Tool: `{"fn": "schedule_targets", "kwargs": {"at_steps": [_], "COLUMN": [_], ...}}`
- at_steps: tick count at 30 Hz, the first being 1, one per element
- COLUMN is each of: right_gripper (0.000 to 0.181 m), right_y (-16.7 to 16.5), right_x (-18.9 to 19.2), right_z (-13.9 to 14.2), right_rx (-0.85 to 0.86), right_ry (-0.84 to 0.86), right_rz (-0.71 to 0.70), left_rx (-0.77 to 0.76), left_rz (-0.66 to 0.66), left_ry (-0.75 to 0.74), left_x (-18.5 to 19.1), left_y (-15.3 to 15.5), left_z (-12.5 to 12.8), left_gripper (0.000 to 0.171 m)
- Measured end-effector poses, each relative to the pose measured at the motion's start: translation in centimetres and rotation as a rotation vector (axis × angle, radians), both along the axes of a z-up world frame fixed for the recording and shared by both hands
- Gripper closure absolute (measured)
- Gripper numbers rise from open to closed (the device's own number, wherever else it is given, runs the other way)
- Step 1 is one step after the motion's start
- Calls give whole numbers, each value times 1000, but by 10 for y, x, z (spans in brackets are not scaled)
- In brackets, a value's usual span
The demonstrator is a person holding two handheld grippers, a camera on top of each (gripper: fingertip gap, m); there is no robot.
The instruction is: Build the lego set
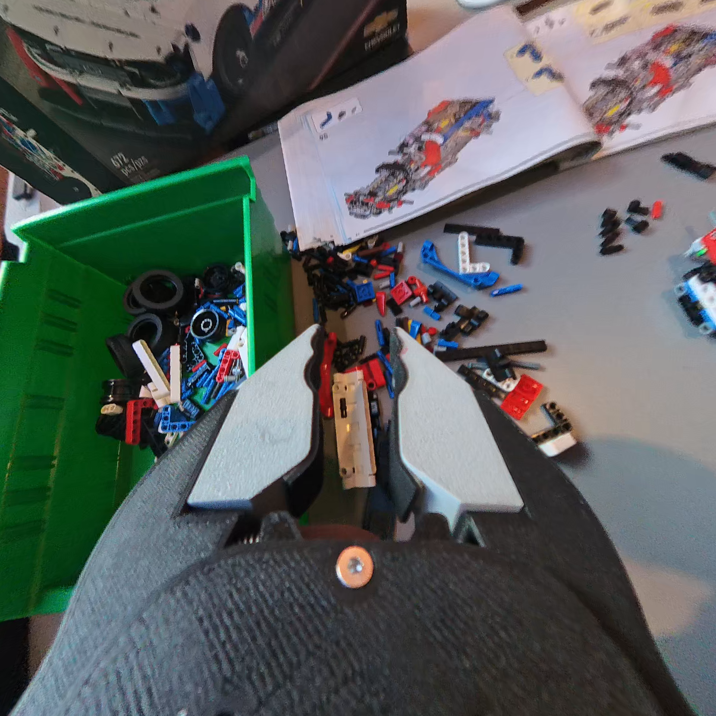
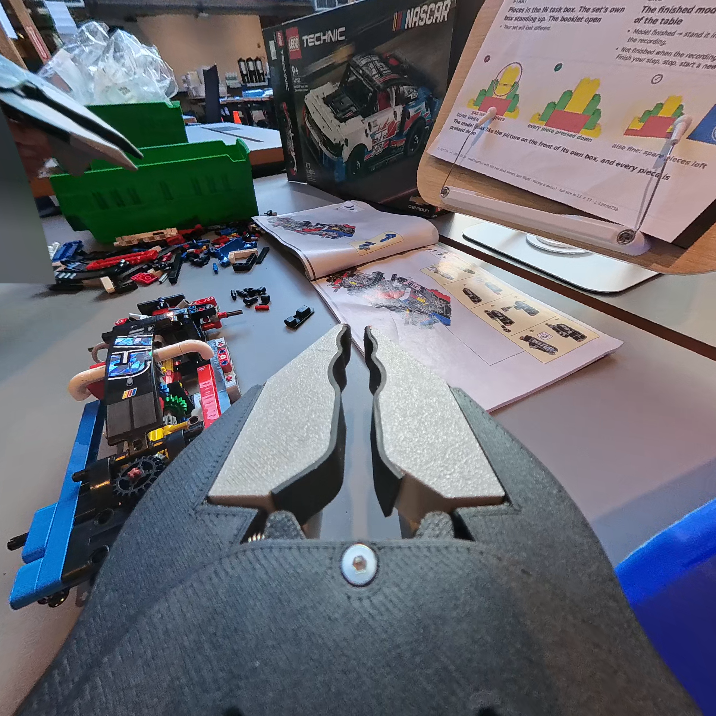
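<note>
My left gripper (image 1: 356, 331) is open and hovers over a loose pile of Lego pieces (image 1: 391, 294) on the grey table, beside a green bin (image 1: 155, 201). A long white panel piece (image 1: 354, 426) and a red piece (image 1: 327, 372) lie below, between its fingers; neither looks gripped. My right gripper (image 2: 357, 329) is shut and empty, low over the table at the edge of the open instruction booklet (image 2: 445, 317). The partly built car model (image 2: 147, 387) lies just left of it. The left gripper (image 2: 128, 155) also shows in the right wrist view, above the bin (image 2: 155, 193).
The set's box (image 2: 368, 108) stands behind the booklet (image 1: 426, 147). A stand with a printed sheet (image 2: 581, 116) is at the right, a blue bin (image 2: 674, 581) at the near right. A small group of black pins (image 2: 252, 294) lies between pile and booklet. Left tips to right tips: about 45 centimeters.
</note>
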State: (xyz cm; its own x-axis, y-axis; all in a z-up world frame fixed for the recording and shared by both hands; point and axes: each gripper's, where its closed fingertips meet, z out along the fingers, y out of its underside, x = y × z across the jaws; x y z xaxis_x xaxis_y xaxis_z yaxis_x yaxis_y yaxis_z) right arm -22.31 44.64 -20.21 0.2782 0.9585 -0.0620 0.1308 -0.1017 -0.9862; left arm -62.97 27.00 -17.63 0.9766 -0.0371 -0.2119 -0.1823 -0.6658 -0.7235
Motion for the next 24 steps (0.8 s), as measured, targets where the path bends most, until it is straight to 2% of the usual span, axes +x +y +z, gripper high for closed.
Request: {"fn": "schedule_targets", "kwargs": {"at_steps": [6, 11, 17, 21, 22, 23, 24], "right_gripper": [178, 179, 179, 178, 179, 179, 179], "right_y": [0, 0, 0, 0, 0, 0, 0], "right_x": [0, 0, 0, 0, 0, 0, 0], "right_z": [0, 0, 0, 0, 0, 0, 0], "right_rx": [1, 1, -1, -2, -2, -3, -3], "right_ry": [-1, 0, 1, 2, 2, 2, 2], "right_rz": [0, -1, 0, 1, 1, 0, 0], "left_rx": [-278, -409, -489, -501, -494, -477, -457], "left_rz": [20, 66, 74, 34, 31, 29, 29], "left_ry": [92, 71, 74, 42, 36, 35, 37], "left_x": [-11, -19, -25, -22, -22, -22, -22], "left_y": [-17, -31, -42, -43, -43, -41, -39], "left_z": [-57, -82, -96, -100, -99, -96, -92], "left_gripper": [141, 136, 137, 145, 149, 163, 165]}}
